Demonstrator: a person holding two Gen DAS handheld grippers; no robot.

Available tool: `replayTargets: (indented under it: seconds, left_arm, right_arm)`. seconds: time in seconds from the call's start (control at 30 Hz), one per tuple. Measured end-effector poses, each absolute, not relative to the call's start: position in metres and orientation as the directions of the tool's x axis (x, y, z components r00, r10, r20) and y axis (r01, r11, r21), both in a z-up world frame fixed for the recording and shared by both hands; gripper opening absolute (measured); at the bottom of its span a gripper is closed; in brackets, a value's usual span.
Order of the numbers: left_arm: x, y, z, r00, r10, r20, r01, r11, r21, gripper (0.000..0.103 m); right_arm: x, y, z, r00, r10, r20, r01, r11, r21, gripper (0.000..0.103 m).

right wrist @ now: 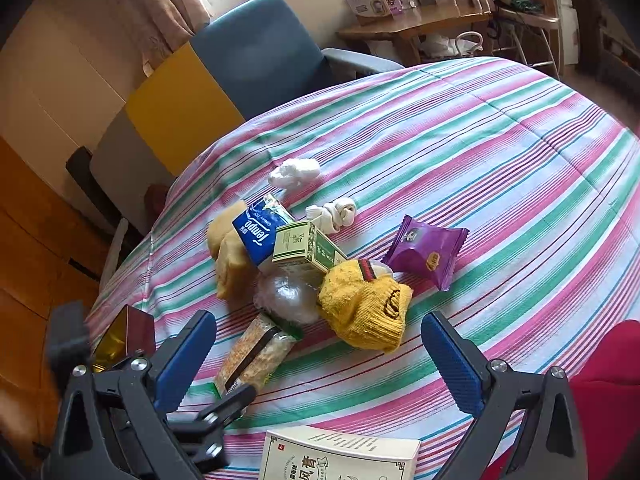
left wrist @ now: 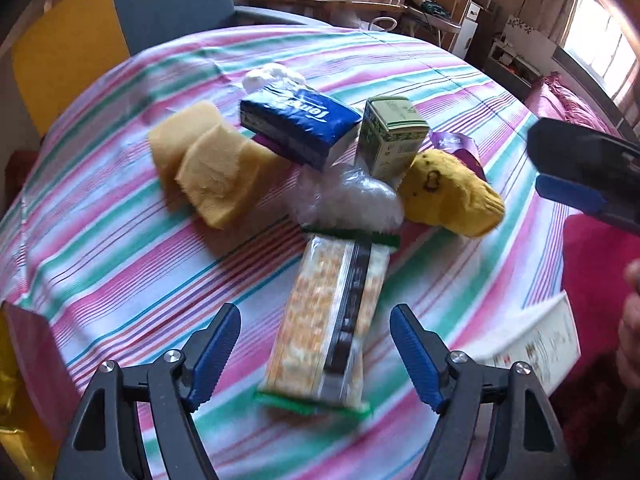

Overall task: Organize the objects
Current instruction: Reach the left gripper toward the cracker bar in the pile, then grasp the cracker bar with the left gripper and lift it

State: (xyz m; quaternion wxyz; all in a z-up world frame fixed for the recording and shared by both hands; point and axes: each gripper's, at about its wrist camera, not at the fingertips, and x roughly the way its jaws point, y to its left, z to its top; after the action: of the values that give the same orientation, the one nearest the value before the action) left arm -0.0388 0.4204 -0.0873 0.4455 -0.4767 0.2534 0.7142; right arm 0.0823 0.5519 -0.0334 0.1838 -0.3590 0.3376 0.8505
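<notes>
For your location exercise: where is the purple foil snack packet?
In the right wrist view, the purple foil snack packet lies right of centre on the striped tablecloth, beside the yellow knitted sock.

You get bright daylight from the window (left wrist: 600,40); it blows out to glare there. Your left view is motion-blurred (the snack pack (left wrist: 328,328) most), the right sharper; both bend and darken at the edges.

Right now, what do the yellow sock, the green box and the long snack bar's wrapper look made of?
Yellow sock: knit fabric, matte, ribbed texture visible. Green box: printed cardboard by its sharp folded edges, slight sheen. Snack bar wrapper: probably thin plastic film, glossy, partly see-through with crimped green ends.
</notes>
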Motion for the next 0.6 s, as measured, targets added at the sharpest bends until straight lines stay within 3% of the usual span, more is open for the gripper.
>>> replayTargets:
  seconds: [0.07, 0.1, 0.13, 0.23, 0.6]
  left_arm:
    - [-0.042, 0.427, -0.097, -0.14, 0.376, -0.916, -0.875, -0.48, -0.063, 0.059]
    - [-0.043, 0.426, -0.101, -0.143, 0.37, -0.918, -0.865, -0.497, -0.066, 0.042]
    - [-0.042, 0.424, -0.1, -0.167, 0.377, -0.911, -0.861, -0.506, -0.052, 0.037]
    - [-0.04, 0.406, -0.093, -0.128, 0.414, -0.901, -0.841, -0.527, -0.122, 0.036]
    - [-0.008, 0.31, -0.04, -0.196, 0.524, -0.829, -0.784, -0.591, -0.188, 0.036]
  right_arm:
    - [0.081, 0.553, -0.035, -0.674, 0.064, -0.736, -0.554, -0.702, 0.447, 0.103]
    - [0.08, 0.553, -0.036, -0.672, 0.059, -0.739, -0.553, -0.704, 0.446, 0.103]
    - [0.08, 0.553, -0.036, -0.671, 0.057, -0.74, -0.552, -0.705, 0.446, 0.103]
    - [0.078, 0.552, -0.037, -0.664, 0.057, -0.745, -0.55, -0.713, 0.435, 0.103]
    - [0.063, 0.538, -0.045, -0.615, 0.018, -0.788, -0.516, -0.765, 0.385, 0.103]
